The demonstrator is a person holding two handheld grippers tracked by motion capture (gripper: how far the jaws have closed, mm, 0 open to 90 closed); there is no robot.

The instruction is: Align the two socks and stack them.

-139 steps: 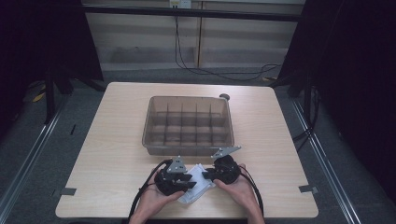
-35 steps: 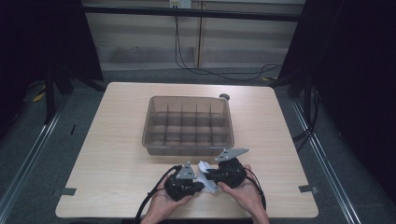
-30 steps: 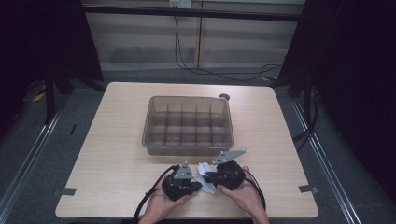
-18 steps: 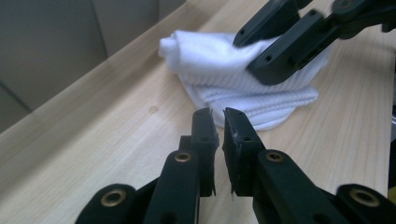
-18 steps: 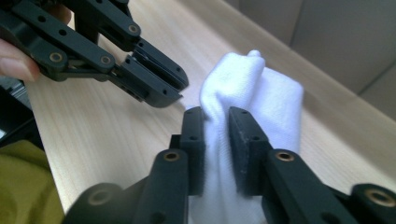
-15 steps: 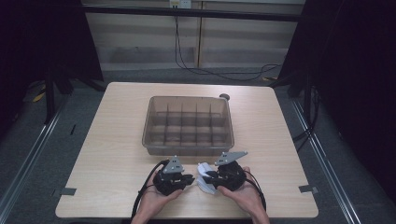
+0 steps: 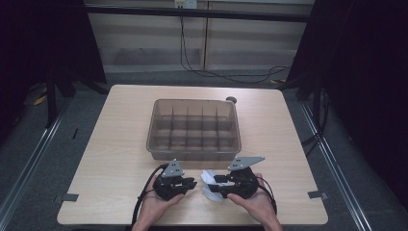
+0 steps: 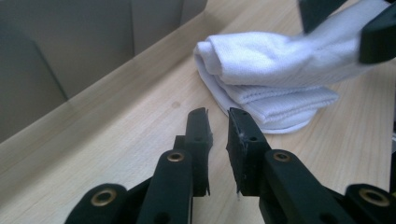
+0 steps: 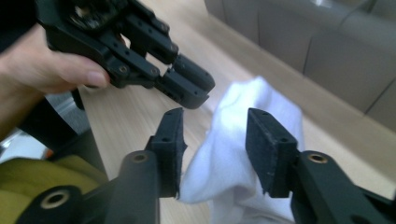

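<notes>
Sock [image 7: 210,185], white, folded, no readable label, on surface [image 7: 115,159]. Left gripper [image 8: 217,140] fingers just opening, slightly apart, empty. Right gripper [image 9: 215,140] fingers just opening, astride sock.

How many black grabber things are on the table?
2. The left gripper sits near the table's front edge, just left of the folded white sock; the right gripper is beside it, its jaws around the sock.

We see the compartment box [image 7: 194,127] near the middle of the table [image 7: 110,144], with a small round thing [image 7: 231,100] just behind its far right corner. Before the box, near the table's front edge, lies the folded cloth [image 7: 210,184], between the left gripper [image 7: 191,183] and the right gripper [image 7: 216,185].
</notes>
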